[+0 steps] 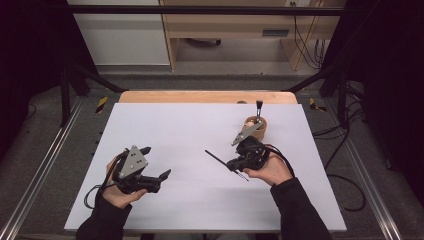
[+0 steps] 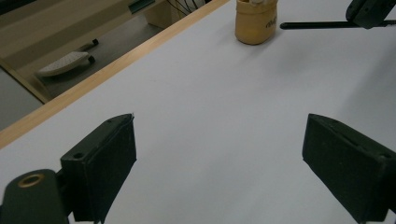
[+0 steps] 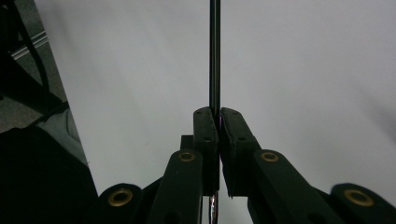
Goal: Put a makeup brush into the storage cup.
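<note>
A thin black rod (image 1: 217, 159) lies level just above the white sheet, and my right gripper (image 1: 232, 165) is shut on it near its middle. In the right gripper view the rod (image 3: 214, 51) runs straight up from between the closed pads of my right gripper (image 3: 218, 114). My left gripper (image 1: 157, 161) hovers over the left part of the sheet, open with nothing between its pads (image 2: 105, 158). A tan wooden cup (image 1: 258, 131) stands just behind the right gripper, with a black-handled tool (image 1: 259, 107) upright in it. The left gripper view shows the cup (image 2: 254, 23) and the rod (image 2: 313, 24) far off.
The white sheet (image 1: 190, 125) covers a wooden table whose far edge (image 1: 200, 96) shows as a bare strip. Metal rails and cables run along the floor on both sides. A desk and a cabinet stand beyond the table.
</note>
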